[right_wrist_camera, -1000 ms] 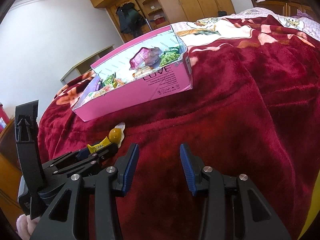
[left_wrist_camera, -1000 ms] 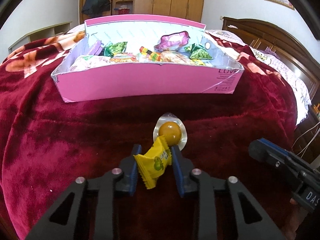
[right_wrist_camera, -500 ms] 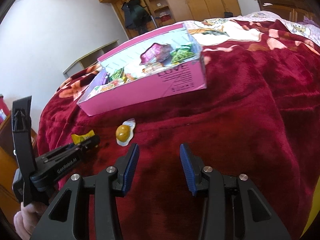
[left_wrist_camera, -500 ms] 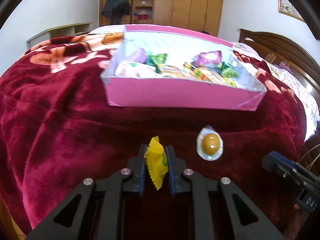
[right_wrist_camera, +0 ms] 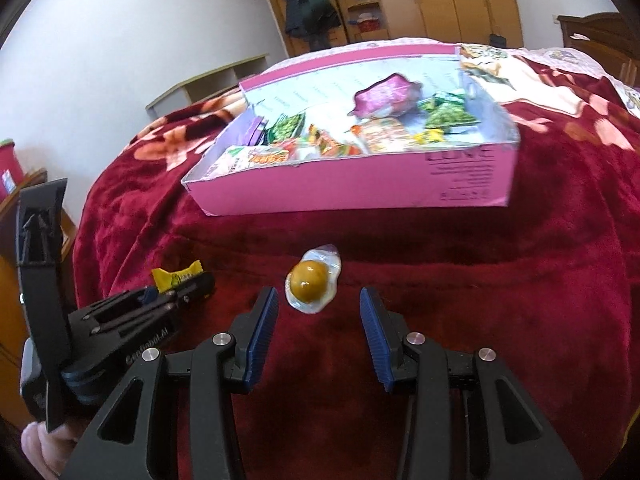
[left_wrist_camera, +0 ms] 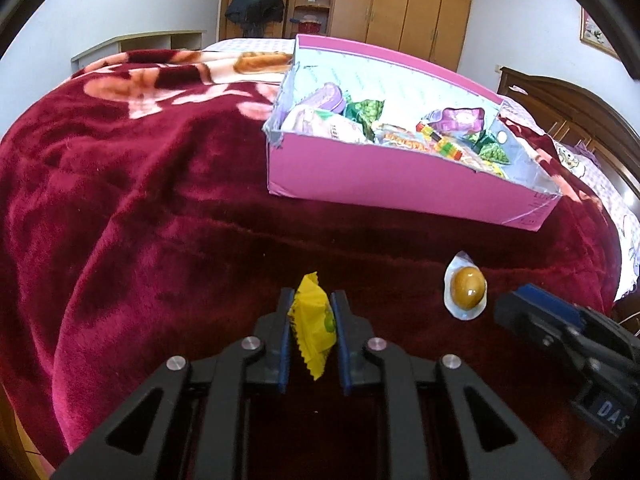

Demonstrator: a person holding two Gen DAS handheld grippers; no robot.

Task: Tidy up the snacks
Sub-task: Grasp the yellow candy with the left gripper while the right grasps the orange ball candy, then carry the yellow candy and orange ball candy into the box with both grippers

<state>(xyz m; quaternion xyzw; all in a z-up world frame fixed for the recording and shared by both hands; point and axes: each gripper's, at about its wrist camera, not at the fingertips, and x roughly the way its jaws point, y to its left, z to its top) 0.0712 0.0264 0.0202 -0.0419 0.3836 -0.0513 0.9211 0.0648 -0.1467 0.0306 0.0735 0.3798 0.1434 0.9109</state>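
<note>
While the left gripper (left_wrist_camera: 312, 334) has its fingers clenched on a yellow candy packet (left_wrist_camera: 314, 328), the right gripper (right_wrist_camera: 318, 334) stands released before the egg-shaped snack (right_wrist_camera: 310, 280) on the bed's red blanket (right_wrist_camera: 460, 280); beyond, the pink box (right_wrist_camera: 352, 184) already holds most snacks.

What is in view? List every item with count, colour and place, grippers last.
box: one, pink, on the blanket, beyond both grippers.
snack packets: several, purple, green, orange and mixed colours, inside the box.
round snack: one, brown in clear wrap, on the blanket before the right gripper.
yellow packet: one, yellow, between the left gripper's pads.
blanket: one, dark red with flower pattern, covering the bed.
wardrobe: one, wooden, against the far wall.
left gripper: one, black with blue pads, shut on the yellow packet.
right gripper: one, black with blue pads, open.
</note>
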